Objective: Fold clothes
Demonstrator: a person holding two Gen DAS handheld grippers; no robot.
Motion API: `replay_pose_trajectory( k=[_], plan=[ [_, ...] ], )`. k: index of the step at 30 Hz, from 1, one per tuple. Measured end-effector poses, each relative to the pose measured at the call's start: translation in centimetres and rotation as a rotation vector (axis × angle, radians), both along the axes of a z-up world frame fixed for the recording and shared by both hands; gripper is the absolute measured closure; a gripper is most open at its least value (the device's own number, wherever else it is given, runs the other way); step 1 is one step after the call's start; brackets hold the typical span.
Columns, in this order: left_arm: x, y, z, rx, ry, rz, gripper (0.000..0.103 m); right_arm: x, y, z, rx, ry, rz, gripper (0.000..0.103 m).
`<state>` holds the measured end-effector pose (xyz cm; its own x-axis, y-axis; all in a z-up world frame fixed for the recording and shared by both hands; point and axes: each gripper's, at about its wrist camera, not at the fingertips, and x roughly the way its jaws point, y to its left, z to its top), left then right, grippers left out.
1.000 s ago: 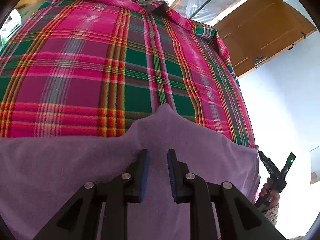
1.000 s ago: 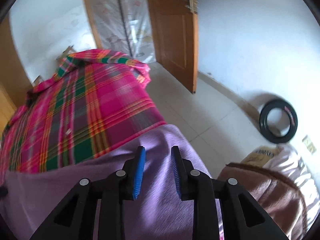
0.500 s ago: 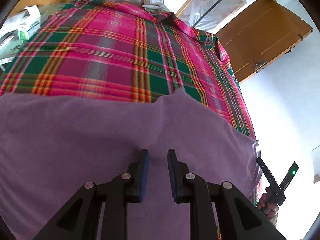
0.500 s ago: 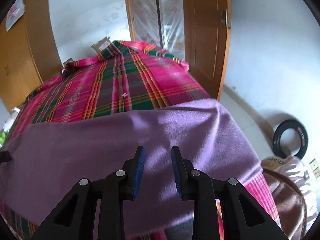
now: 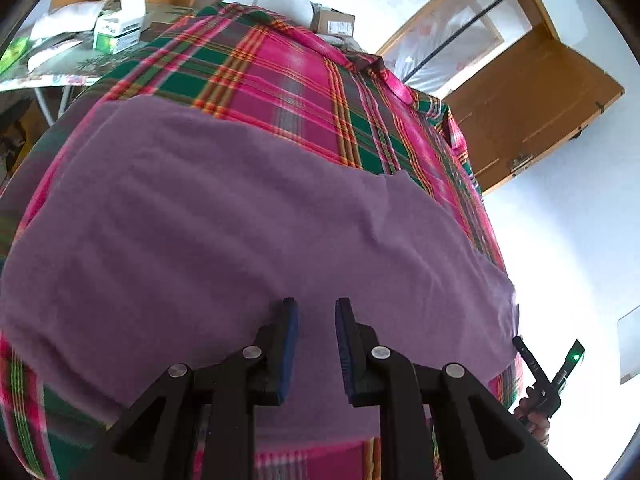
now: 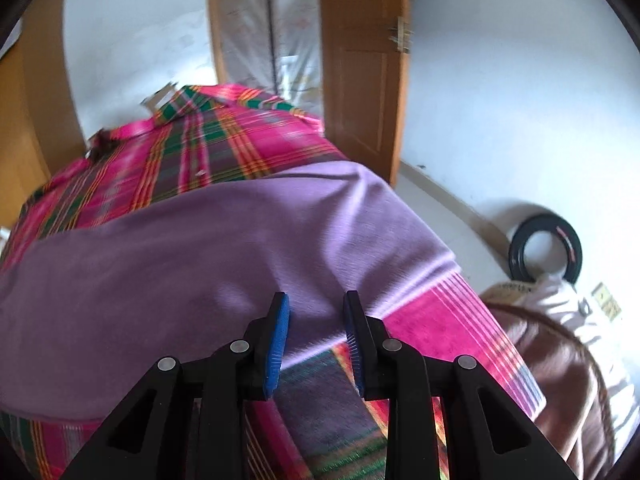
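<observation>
A purple garment [image 5: 248, 240] lies spread flat across a bed covered in a pink, green and orange plaid blanket [image 5: 288, 92], its near edge just under my tools. My left tongs [image 5: 314, 312] hover over the cloth with their blue-padded jaws spread, pinching nothing. My right tongs [image 6: 316, 304] are likewise spread, above the garment's near corner where the plaid shows beneath. Beyond the bed stand a wooden door [image 6: 360, 80] and white walls. A black tyre [image 6: 546, 248] leans against the wall on the pale floor, beside a brown blanket [image 6: 560, 368]. Left of the bed, a table [image 5: 52, 68] carries boxes and papers.
</observation>
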<state>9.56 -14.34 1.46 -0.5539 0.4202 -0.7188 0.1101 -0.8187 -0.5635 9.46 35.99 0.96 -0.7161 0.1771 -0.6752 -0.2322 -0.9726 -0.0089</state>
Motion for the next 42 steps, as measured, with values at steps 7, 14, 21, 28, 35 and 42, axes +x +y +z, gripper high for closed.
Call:
replay_pose_trajectory(
  k=[7,14,21,28,35,42],
  plan=[
    [2.5,-1.6,-0.3,0.018,0.014,0.037,0.084,1.7,-1.5,1.0,-0.029,0.056,0.035,0.074],
    [3.9,-2.6,-0.6,0.031,0.023,0.064,0.084,1.8,-6.5,1.5,-0.063,0.081,0.196,0.074],
    [5.4,-3.7,-0.8,0.044,0.033,0.089,0.084,0.6,-14.2,2.2,-0.087,0.075,0.439,0.074],
    [6.6,-5.1,-1.0,0.062,0.037,0.124,0.084,0.8,-22.8,1.1,-0.056,0.015,0.689,0.074],
    [8.0,-6.9,-1.5,0.086,0.041,0.184,0.084,1.3,-29.0,0.1,-0.033,-0.028,0.874,0.074],
    [9.0,-8.9,-1.8,0.121,0.042,0.222,0.084,2.4,-33.8,0.2,-0.045,-0.042,1.008,0.074]
  ],
)
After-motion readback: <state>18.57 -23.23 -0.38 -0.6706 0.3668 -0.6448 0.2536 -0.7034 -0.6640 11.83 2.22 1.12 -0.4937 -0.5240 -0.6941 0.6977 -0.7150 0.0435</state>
